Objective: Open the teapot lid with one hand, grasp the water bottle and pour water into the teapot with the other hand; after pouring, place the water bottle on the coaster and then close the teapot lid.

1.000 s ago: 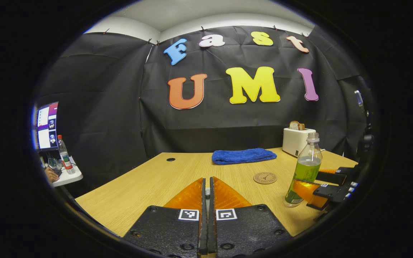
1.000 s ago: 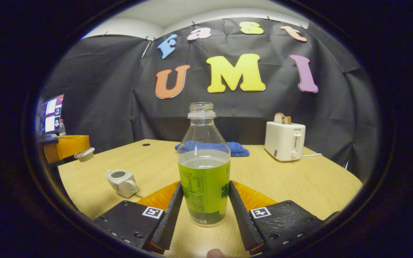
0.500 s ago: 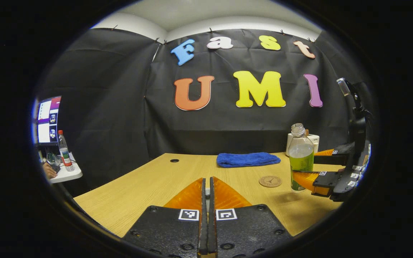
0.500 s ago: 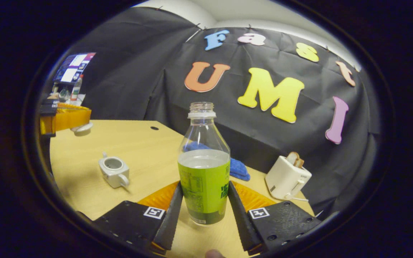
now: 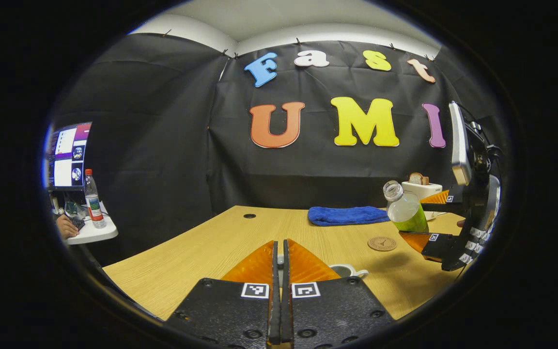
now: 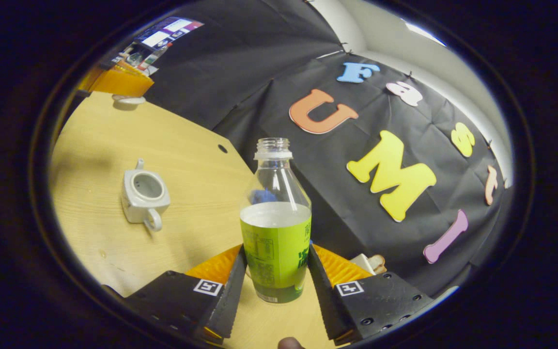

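My right gripper is shut on the water bottle, which has no cap, a green label and is part full. In the left gripper view that bottle hangs above the table, tilted with its mouth to the left, in the right gripper. The white teapot stands open on the table, ahead and to the left; its rim peeks out behind my left fingers. My left gripper is shut on the teapot lid and held up to the teapot's far side. The round coaster lies under the bottle.
A blue towel lies at the back of the wooden table, with a white toaster holding bread to its right. A side table at the far left carries a monitor and another bottle.
The right gripper has lifted the bottle off the table and tipped it leftward toward the teapot. The left gripper stays shut, and the teapot has come into its view.
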